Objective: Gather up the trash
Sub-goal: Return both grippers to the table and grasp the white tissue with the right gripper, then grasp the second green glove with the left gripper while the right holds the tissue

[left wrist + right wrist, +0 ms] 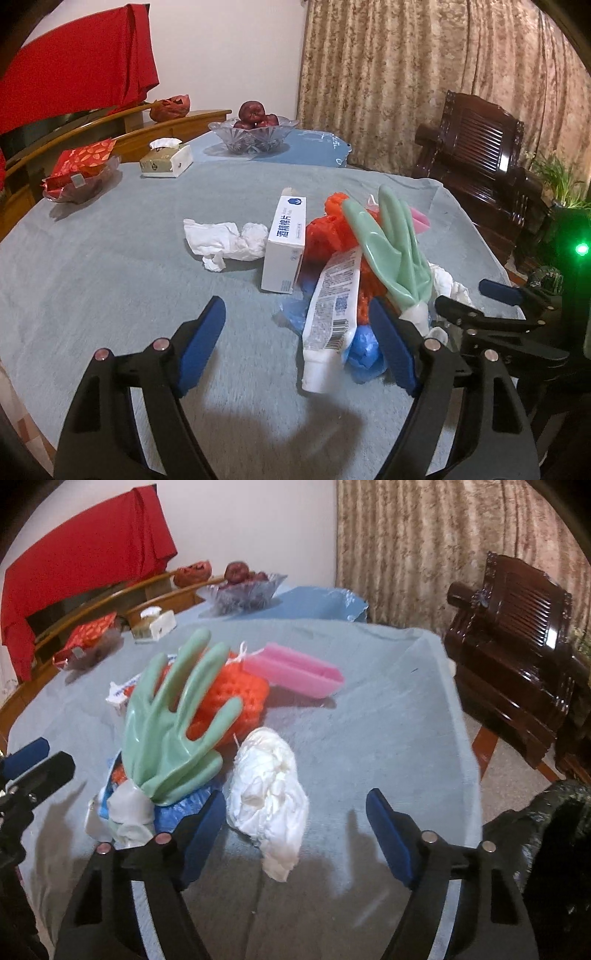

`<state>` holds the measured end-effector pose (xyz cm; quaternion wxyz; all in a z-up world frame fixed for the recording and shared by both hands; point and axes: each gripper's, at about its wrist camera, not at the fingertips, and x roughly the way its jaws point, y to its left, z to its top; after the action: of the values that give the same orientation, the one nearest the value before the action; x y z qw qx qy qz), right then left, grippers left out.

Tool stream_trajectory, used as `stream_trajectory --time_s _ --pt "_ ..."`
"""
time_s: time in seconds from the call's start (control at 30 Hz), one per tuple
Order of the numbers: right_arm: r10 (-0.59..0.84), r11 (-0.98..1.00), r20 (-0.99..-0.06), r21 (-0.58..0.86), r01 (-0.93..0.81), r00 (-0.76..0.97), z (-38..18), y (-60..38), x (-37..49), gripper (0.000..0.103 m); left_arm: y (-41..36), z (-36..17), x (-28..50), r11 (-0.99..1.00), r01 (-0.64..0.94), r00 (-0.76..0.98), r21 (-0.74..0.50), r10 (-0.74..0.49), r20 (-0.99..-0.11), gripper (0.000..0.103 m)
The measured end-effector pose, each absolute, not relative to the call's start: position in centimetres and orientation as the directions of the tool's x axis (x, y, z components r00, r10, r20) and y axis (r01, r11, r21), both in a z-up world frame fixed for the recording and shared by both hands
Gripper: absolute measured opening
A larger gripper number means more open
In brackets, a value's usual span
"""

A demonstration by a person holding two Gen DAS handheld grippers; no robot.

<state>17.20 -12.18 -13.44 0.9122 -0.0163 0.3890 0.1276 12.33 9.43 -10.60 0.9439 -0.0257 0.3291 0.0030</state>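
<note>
- Left wrist view: the left tool is spread wide over the fuzzy grey-blue cloth on the table, pinching nothing.
- The trash pile sits just ahead and right of it. A squeezed toothpaste tube leans over a crinkly blue plastic bag, and part of that bag is hidden behind the tool's right finger.
- A white cardboard box stands on its side against a bumpy orange net. A glossy mint rubber glove lies on top with its fingers pointing up.
- A crumpled white tissue lies alone, left of the box.
- Only a corner of a pink thing shows behind the glove, can't tell what it is here.
- The right tool pokes in at the right edge, spread open.
- Farther back: a glass bowl of red fruit, a tissue box and a dish with red packets.

- Right wrist view: the right tool is spread, empty, with a wad of white plastic or paper on the cloth between its tips, not touched.
- The glove covers most of the orange net; the box is mostly hidden.
- The pink thing reads as a long smooth tray.
- A black bag is cut off at the right edge.
</note>
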Motion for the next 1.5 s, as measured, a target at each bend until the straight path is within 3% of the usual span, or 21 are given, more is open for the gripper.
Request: stream_trajectory --time_s 0.1,0.2,0.23,0.27,0.83,1.03,1.2,1.5 --pt "0.232 0.962 -0.738 0.079 -0.26 0.633 -14.1 -11.8 17.7 0.061 9.5 -10.8 12.6 0.998 -0.022 0.78 -0.051 -0.014 -0.625 0.077" --pt "0.275 0.949 -0.745 0.108 -0.297 0.608 -14.4 -11.6 17.8 0.038 9.3 -11.1 12.6 0.998 -0.016 0.78 -0.054 -0.021 -0.625 0.076" --pt "0.288 0.944 -0.744 0.115 -0.309 0.603 -14.3 -11.5 17.7 0.026 9.2 -11.1 12.6 0.998 -0.013 0.78 -0.055 -0.024 -0.625 0.075" --pt "0.296 0.941 -0.742 0.117 -0.318 0.602 -14.3 -11.4 17.6 0.022 9.1 -11.2 12.6 0.998 -0.009 0.78 -0.056 -0.028 -0.625 0.074" --pt "0.256 0.963 -0.678 0.115 -0.245 0.689 -10.3 -16.6 15.2 0.019 2.4 -11.8 14.6 0.994 0.103 0.769 -0.045 -0.108 -0.63 0.059" --pt "0.255 0.963 -0.674 0.114 -0.243 0.693 -10.3 -16.9 15.1 0.019 1.6 -12.8 16.4 0.994 0.102 0.744 -0.036 -0.1 -0.661 0.039" --pt "0.256 0.964 -0.672 0.119 -0.24 0.695 -10.3 -17.2 14.9 0.019 1.0 -12.4 16.1 0.993 0.12 0.751 -0.02 -0.104 -0.652 0.01" --pt "0.271 0.961 -0.632 0.14 -0.237 0.726 -8.5 -18.1 13.5 0.019 0.0 -10.4 14.0 0.984 0.167 0.759 -0.067 -0.172 -0.628 0.004"
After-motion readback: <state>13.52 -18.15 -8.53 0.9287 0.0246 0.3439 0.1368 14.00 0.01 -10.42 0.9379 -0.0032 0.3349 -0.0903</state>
